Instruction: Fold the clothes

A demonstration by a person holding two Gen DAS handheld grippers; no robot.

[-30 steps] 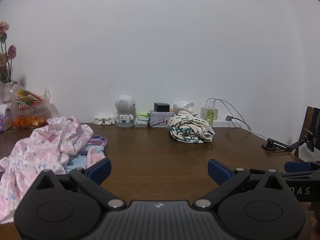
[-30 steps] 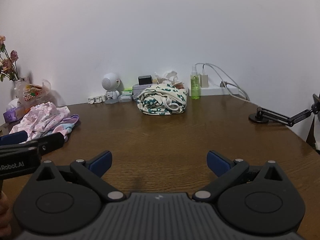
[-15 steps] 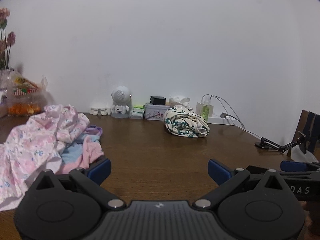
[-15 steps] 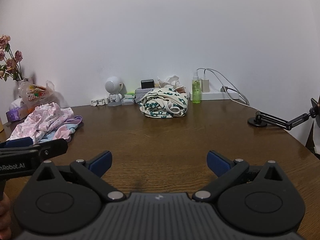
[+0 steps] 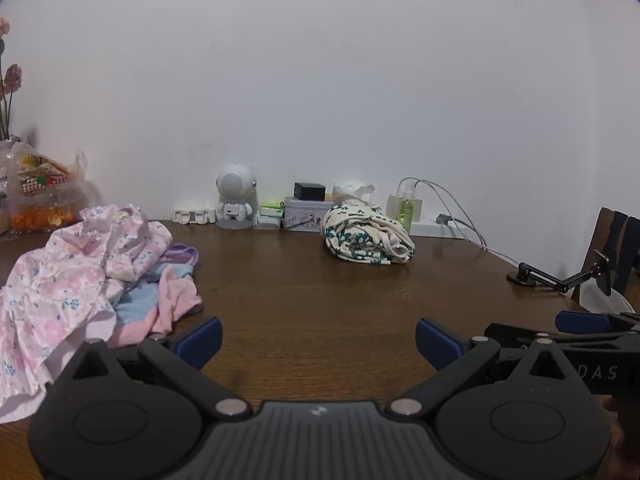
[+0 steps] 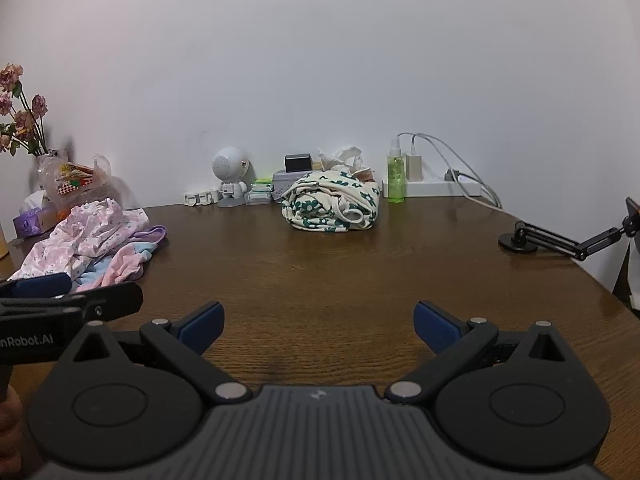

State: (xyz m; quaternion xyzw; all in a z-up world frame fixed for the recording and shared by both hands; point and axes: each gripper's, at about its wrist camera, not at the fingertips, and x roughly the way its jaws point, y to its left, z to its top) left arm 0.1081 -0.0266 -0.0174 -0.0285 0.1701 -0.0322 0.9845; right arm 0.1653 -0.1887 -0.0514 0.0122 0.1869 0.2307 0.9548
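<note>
A heap of pink floral, light blue and lilac clothes lies on the left of the brown table, just ahead and left of my left gripper, which is open and holds nothing. In the right wrist view the same heap sits far left. A folded cream garment with green flowers rests at the back centre. My right gripper hovers open over bare wood, empty. Each gripper shows at the edge of the other's view.
Along the wall stand a white robot figurine, small boxes, a tin, tissues, a green spray bottle and a power strip with cables. A black jointed stand sits right; a snack bag and flowers left.
The left gripper has moved closer to the clothes heap, which now looks larger and nearer its left finger. The right gripper's view has shifted slightly. Both stay open.
</note>
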